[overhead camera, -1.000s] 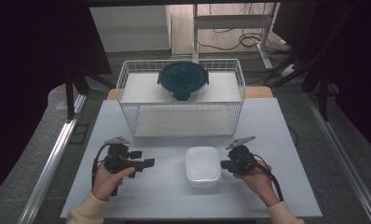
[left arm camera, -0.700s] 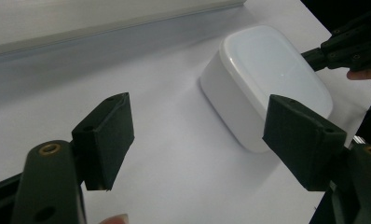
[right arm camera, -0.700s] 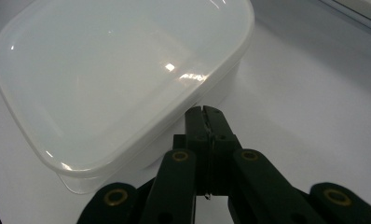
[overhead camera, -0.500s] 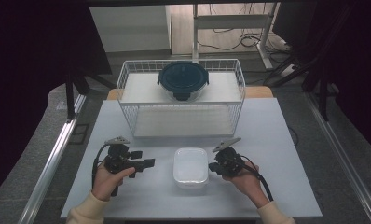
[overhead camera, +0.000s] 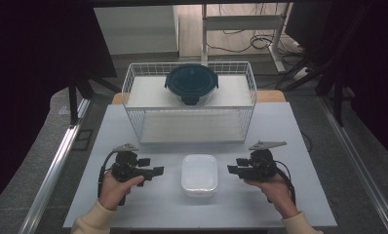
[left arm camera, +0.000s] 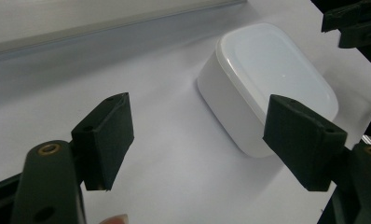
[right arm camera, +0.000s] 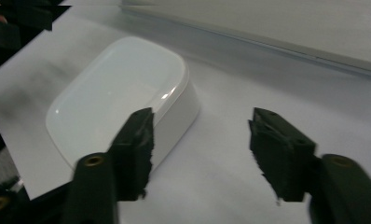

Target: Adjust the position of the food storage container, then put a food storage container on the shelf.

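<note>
From my high view I see both hands low on the white table (overhead camera: pixel 280 126), at about 6 o'clock of the scene. The left gripper (overhead camera: pixel 155 171) sits at 8 o'clock from the white lidded box (overhead camera: pixel 199 174), and its jaws stand wide with nothing between them; in the left gripper view the box (left arm camera: pixel 267 88) lies beyond the pads, at 1 o'clock, clearly apart from them. The right gripper (overhead camera: pixel 231 169) is at 3 o'clock of the box, near it but not touching. Its jaws have just been opening, and in the right gripper view they stand apart with only bare table between the fingertips (right arm camera: pixel 139 140); the box (right arm camera: pixel 123 93) lies at 10 o'clock from them, just beside the left pad. The box rests flat on the table between the two grippers, lid on. Farther away, at 12 o'clock, a white wire basket (overhead camera: pixel 133 85) stands on the table, and a round dark container (overhead camera: pixel 191 84) with a dark lid sits on its upper shelf.
</note>
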{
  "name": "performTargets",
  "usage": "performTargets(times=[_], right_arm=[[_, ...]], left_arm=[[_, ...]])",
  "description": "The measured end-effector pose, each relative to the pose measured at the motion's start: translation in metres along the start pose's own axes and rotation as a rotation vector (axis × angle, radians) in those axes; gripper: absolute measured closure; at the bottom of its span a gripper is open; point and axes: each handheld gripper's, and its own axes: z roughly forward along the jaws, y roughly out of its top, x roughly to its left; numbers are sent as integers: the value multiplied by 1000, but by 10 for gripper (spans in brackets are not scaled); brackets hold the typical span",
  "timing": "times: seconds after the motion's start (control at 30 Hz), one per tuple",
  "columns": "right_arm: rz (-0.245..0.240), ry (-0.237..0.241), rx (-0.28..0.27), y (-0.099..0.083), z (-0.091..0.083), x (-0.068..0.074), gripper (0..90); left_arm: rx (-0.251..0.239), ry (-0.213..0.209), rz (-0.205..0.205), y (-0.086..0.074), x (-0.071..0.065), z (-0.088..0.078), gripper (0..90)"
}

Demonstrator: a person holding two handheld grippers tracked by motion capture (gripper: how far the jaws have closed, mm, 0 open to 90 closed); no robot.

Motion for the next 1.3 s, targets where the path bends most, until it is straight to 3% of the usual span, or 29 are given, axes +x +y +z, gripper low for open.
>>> performTargets(times=[0.2, 0.27, 0.37, 0.6, 0.8, 0.97, 1.07, 1.3], right_arm=[[108, 57, -46, 1, -4, -5, 281], [123, 54, -54, 0, -4, -5, 264], [125, 39, -67, 0, -5, -5, 257], [147, 66, -76, -2, -4, -4, 248], [172, 97, -68, -2, 0, 0, 248], [182, 121, -55, -3, 6, 5, 243], [180, 129, -47, -1, 8, 8, 247], [196, 149, -58, 15, 11, 15, 267]], left_arm=[[-14, 1, -3, 0, 0, -2, 236], [-11, 2, -1, 0, 0, -1, 235], [-5, 1, 1, 0, 0, 0, 235], [-11, -3, 1, 0, -3, 0, 235], [-6, -37, 6, 1, -8, 4, 267], [-9, -67, -36, 4, -10, 10, 265], [-6, -78, -40, 7, -13, 13, 265], [2, -98, -96, 19, -15, 24, 268]])
